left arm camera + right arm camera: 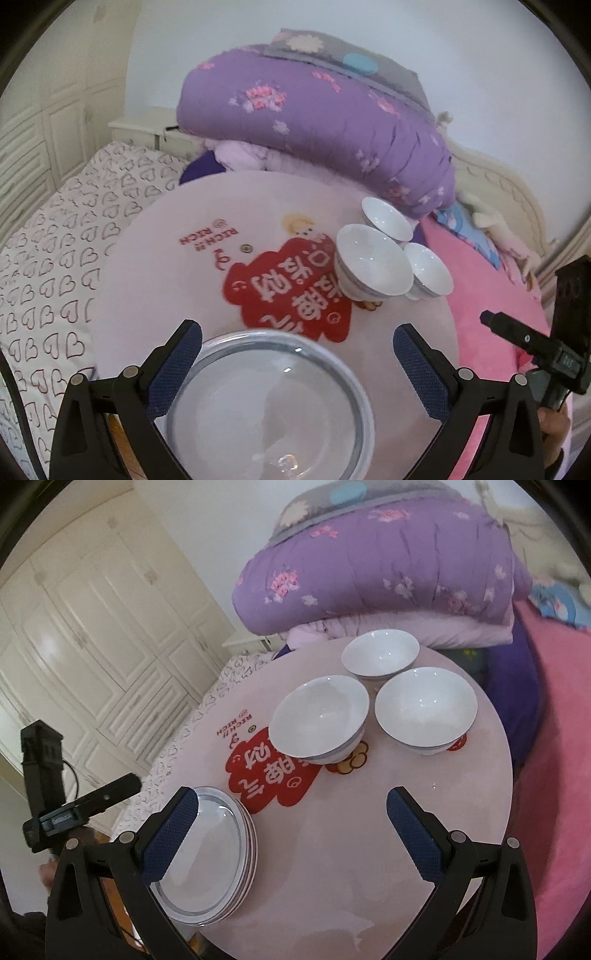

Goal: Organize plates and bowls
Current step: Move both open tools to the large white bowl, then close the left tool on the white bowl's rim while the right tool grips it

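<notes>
Both grippers gaped wide and held nothing: left gripper [297, 347] hung over the plates [266, 402] stacked at the worktop's [332, 867] near edge, right gripper [291, 812] faced three separate bowls [319, 723] farther back. Nesting those bowls looked next. Print on the worktop read "RICH".

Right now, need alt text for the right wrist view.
Three white bowls sit apart in a cluster on a round table, ahead of the open right gripper, whose jaws are empty. A stack of plates sits at the table's near left edge, with folded quilts behind.
</notes>
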